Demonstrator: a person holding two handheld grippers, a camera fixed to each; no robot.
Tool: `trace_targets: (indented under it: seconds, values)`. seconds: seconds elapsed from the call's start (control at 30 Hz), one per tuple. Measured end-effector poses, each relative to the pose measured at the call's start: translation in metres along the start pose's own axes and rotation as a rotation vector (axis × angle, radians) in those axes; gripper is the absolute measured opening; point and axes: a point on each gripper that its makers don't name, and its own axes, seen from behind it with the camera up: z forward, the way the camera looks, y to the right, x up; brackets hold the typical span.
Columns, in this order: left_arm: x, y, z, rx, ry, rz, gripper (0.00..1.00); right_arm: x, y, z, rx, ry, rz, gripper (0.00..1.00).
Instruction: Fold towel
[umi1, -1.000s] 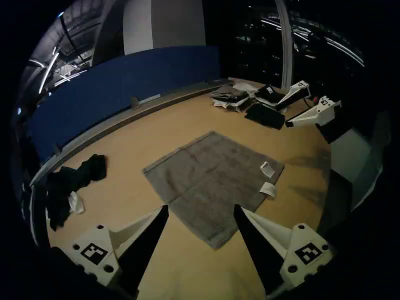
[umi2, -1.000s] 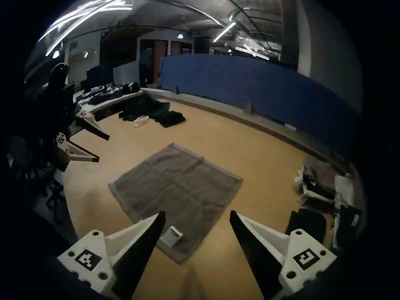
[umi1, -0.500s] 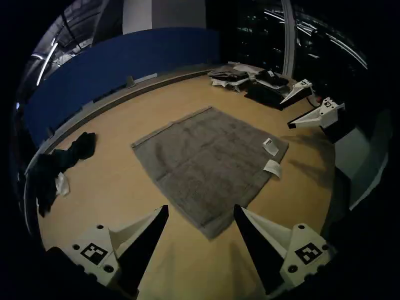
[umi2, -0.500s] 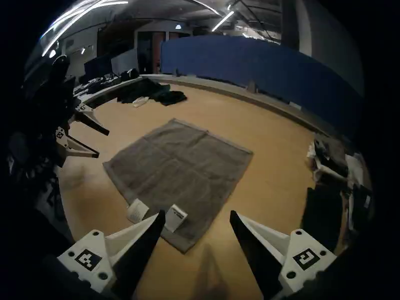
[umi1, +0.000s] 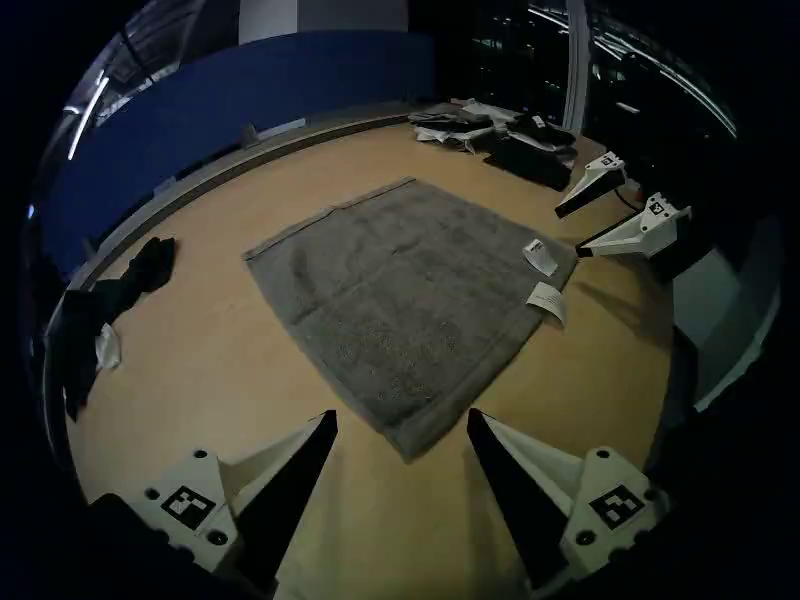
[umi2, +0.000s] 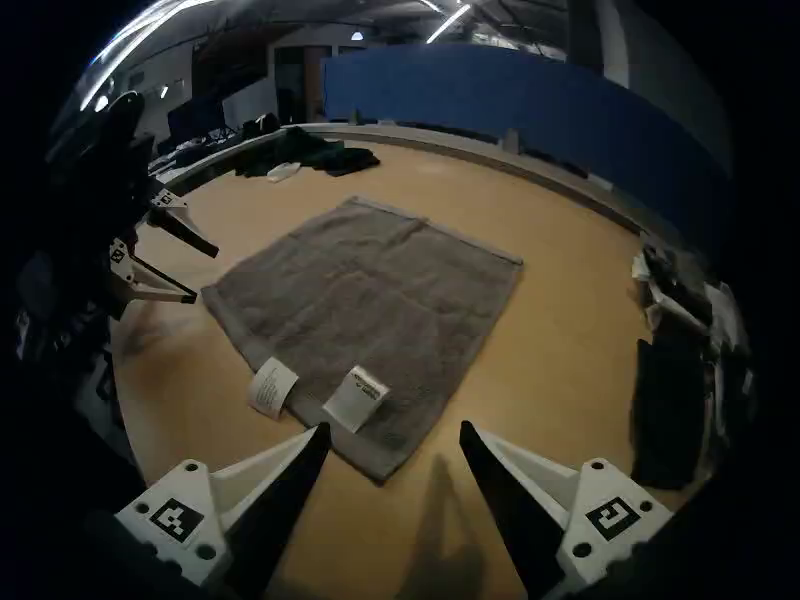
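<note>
grey towel (umi1: 400, 290) corner just before left gripper (umi1: 400, 413)

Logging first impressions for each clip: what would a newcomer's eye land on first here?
A grey towel lies spread flat in the middle of a wooden table, with two white labels near one edge. The left gripper and right gripper, both open, each point at a corner of it. Dark clothes sit heaped at the table's edge.
</note>
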Motion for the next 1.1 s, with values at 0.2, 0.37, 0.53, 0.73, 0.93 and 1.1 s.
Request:
trace_targets:
  seconds: [0.2,0.37,0.53,0.73,0.93,1.1]
  values:
    - [-0.006,0.002,0.003,-0.001,-0.018,0.004,0.97,-0.009,-0.003,0.002,0.004,-0.025,-0.009,1.0]
    - [-0.008,0.002,0.003,0.004,-0.028,0.012,0.97,-0.016,-0.007,0.003,0.016,-0.04,-0.007,0.95]
    - [-0.01,0.005,0.005,-0.005,-0.045,0.015,0.96,-0.021,-0.009,0.004,0.016,-0.052,-0.004,0.89]
    - [-0.015,0.009,0.006,-0.012,-0.064,0.02,0.87,-0.028,-0.01,0.004,0.018,-0.071,-0.01,0.82]
    - [-0.02,0.011,0.009,-0.016,-0.083,0.014,0.78,-0.032,-0.013,0.004,0.03,-0.081,0.004,0.7]
    - [-0.02,0.012,0.011,-0.017,-0.083,0.009,0.67,-0.032,-0.011,0.004,0.023,-0.08,0.011,0.56]
